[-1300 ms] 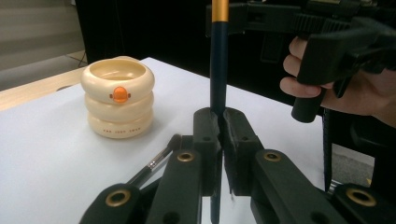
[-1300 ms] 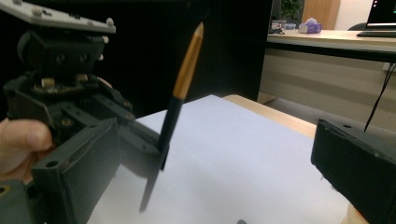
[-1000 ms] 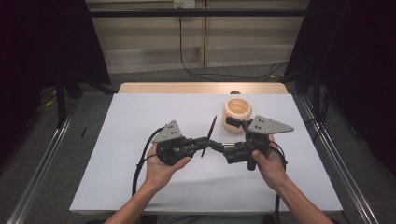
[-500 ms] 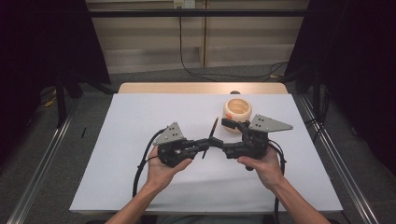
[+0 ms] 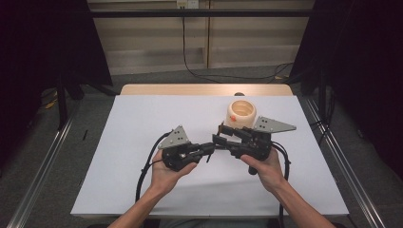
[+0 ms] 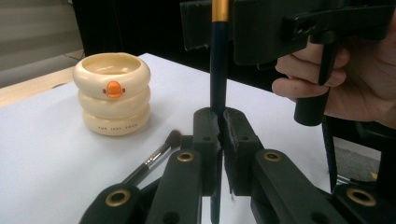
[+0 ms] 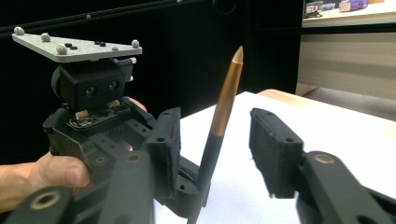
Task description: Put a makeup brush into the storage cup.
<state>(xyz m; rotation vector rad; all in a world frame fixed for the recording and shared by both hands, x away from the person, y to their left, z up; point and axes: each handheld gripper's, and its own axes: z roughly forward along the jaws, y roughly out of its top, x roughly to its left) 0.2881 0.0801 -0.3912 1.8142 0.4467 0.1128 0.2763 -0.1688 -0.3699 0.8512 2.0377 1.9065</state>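
— Left claw (image 6: 218, 140)? Clamped tight on a makeup brush (image 6: 217, 70), held above the white table (image 5: 142, 123).
— Right claw (image 7: 219, 154)? Just closing, pads apart around the handle, not pressing.
— Nearby? Cream ringed pot (image 5: 241, 114) just behind.
— Brush? Dark handle, copper tip. Bristles (image 6: 173, 138) partly hidden below.

A table (image 5: 142, 123) carries everything, its top spread with a white sheet that leaves a strip of bare pale wood (image 5: 190, 89) along the far edge. Toward the far right stands a cream holder (image 5: 241, 113) shaped like three stacked rings, open at the top, with a small orange knob on its side. The left gripper view shows a makeup brush (image 6: 156, 157) with a dark bristle head and silver ferrule just near of that holder, apart from it.
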